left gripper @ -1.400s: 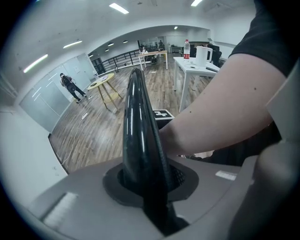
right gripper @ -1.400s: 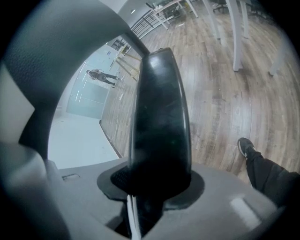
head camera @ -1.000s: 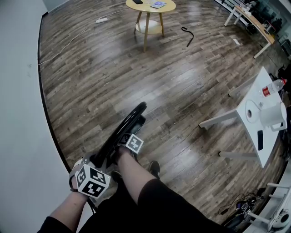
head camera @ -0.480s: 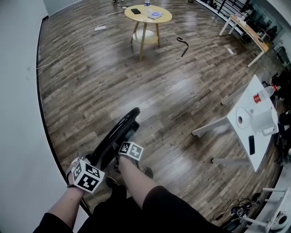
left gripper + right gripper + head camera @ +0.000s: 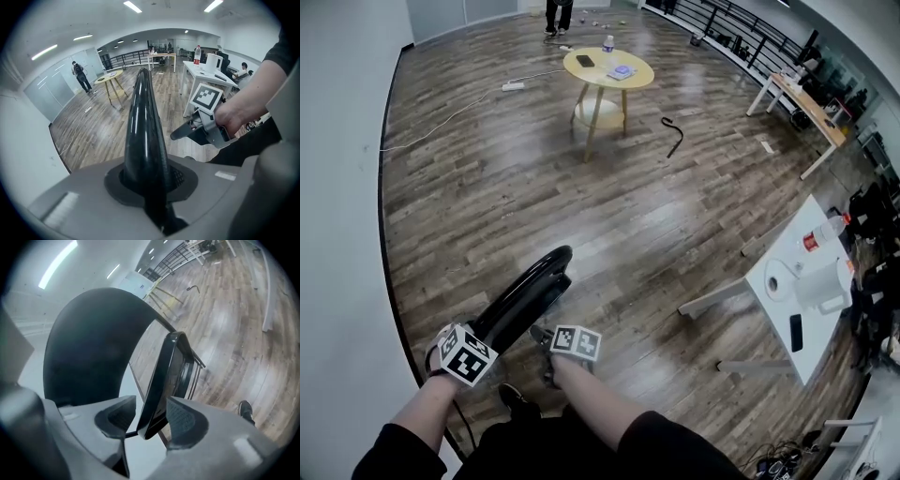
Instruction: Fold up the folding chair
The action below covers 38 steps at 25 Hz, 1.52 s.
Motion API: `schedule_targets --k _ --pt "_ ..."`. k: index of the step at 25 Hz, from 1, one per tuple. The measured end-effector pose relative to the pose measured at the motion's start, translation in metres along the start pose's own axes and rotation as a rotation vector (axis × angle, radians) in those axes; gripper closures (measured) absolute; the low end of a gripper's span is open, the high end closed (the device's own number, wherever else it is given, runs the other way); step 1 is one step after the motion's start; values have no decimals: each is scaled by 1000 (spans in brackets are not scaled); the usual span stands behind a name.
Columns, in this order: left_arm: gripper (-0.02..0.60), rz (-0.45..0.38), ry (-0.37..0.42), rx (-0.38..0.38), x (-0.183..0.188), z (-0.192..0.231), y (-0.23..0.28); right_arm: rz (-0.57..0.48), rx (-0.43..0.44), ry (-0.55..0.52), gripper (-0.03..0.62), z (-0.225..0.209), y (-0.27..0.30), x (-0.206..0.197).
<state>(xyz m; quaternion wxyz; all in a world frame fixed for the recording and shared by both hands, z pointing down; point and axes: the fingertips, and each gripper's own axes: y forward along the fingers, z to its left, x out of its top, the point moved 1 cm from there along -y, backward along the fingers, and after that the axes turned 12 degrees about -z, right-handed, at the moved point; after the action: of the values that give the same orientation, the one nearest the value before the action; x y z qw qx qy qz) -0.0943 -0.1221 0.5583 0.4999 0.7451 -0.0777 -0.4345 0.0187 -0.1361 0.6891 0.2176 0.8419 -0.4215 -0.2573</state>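
One black folding chair point(image 5: 523, 292) stands folded slim on the floor point(image 5: 534, 187), just beside the white wall point(image 5: 342, 234) and close to the feet of the person handling it. Two grippers are at it. The left gripper point(image 5: 149, 185) is clenched on the chair's glossy upper edge. The right gripper point(image 5: 149, 420) has its jaws apart around a thin black panel of the chair, with a gap showing on one side. I count three tables: a round wooden table point(image 5: 642, 73) further out, a white desk point(image 5: 783, 253) to the right, and a wood-topped desk point(image 5: 806, 108) beyond. There are two bottles and two dark phones: a bottle point(image 5: 607, 43) and a phone point(image 5: 585, 61) on the round table, a second bottle point(image 5: 817, 237) and a second phone point(image 5: 796, 331) on the white desk. That desk also bears a white jug point(image 5: 823, 279), contents unseen, and a roll point(image 5: 776, 284). The floor is glossy dark wood plank, with a power strip point(image 5: 514, 86), its white cable point(image 5: 450, 111) and a black strap point(image 5: 673, 139) lying on it. Another person point(image 5: 555, 14) stands at the far end.
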Motion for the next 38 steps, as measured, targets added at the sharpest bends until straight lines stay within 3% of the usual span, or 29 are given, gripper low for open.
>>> schedule_targets --k 8,24,38 --pt "525 5 -1 8 0 -5 11 70 125 -85 399 26 -36 16" --pt "515 1 -12 36 0 -4 14 119 371 -442 419 91 -94 56" --pt "518 -14 60 -4 8 -11 17 90 464 -886 419 162 -112 64"
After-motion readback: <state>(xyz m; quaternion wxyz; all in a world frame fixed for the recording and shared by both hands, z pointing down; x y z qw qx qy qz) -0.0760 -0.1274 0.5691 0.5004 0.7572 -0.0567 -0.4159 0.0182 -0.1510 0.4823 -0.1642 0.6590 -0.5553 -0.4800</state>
